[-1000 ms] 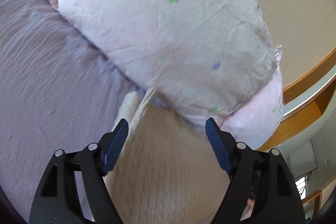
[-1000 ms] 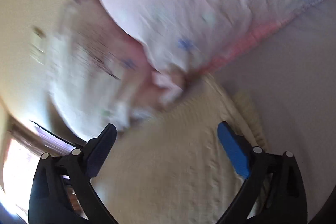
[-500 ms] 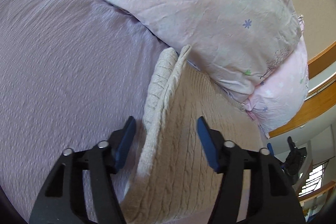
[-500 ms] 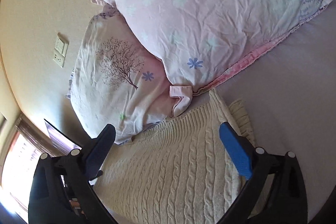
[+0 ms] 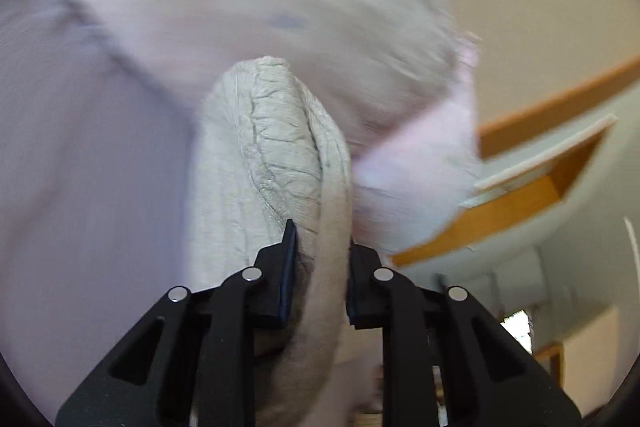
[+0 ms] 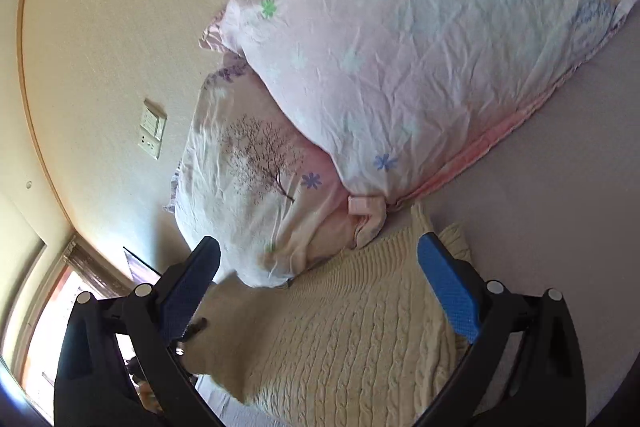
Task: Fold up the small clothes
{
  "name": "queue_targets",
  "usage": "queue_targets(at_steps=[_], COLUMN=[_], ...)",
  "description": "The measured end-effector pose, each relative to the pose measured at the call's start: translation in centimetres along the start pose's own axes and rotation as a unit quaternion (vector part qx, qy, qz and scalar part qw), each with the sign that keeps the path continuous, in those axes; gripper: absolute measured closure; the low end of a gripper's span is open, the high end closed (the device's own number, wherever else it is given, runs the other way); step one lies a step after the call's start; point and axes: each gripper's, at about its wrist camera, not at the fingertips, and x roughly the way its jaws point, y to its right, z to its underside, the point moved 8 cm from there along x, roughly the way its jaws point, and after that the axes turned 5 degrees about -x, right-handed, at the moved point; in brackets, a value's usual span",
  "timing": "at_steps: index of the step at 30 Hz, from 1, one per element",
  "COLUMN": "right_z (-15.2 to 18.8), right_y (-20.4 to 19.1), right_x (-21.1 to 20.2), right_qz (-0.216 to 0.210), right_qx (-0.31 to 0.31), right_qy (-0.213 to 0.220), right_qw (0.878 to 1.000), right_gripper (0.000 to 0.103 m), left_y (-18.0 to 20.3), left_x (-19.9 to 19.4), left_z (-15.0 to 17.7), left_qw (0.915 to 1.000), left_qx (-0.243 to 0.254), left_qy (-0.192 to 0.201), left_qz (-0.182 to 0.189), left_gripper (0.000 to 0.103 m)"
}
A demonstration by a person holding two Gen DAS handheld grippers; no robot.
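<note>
A cream cable-knit sweater lies on the lilac bed sheet below the pillows. My left gripper is shut on a bunched edge of the sweater and holds it lifted; that view is blurred by motion. In the right wrist view a raised fold of the sweater shows at the left. My right gripper is open and empty, hovering above the flat part of the sweater.
Two pink flowered pillows lie against the beige wall, right behind the sweater. A wall switch plate is on the wall. A wooden shelf edge and a window lie beyond the bed.
My left gripper has closed on the sweater's edge and lifted it, moving fast. My right gripper stays open and has shifted slightly over the sweater.
</note>
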Motion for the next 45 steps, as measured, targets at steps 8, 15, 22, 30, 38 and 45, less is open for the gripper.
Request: queue_targets(at_steps=[8,15,22,30,38,45], right_z=[-1.1,0.5,3.8,4.9,8.0,6.9], right_y=[3.3,6.5,7.7,6.2,1.0,0.7], right_x=[-0.8,0.8,3.2,3.6,7.2,5.6], right_qz=[0.065,0.088,0.058,0.011,0.046,0.007], right_qx=[-0.006,0.054,0.094,0.097,-0.037,-0.029], right_qy=[-0.003,-0.099,-0.18,-0.178,-0.227,-0.191], right_qw=[0.998,0.99,0.977,0.979,0.972,0.981], right_gripper=[0.002,0.002,0.028,0.065,0.058,0.051], left_y=[9.0,2.3,-3.6,-3.2,-3.6,-3.6], left_x=[17.9,11.8,14.1,13.8,6.5,2.4], left_z=[9.2,3.7,6.8,7.7,2.8,2.3], left_qw=[0.9634,0.9931,0.9771,0.9857,0.9753,0.9704], left_qx=[-0.075,0.066,0.057,0.046,0.136,0.159], left_qy=[-0.187,-0.071,-0.148,-0.143,-0.057,0.012], left_qz=[0.177,-0.066,-0.142,-0.076,-0.165,-0.181], left_gripper=[0.072,0.036,0.033,0.065,0.051,0.035])
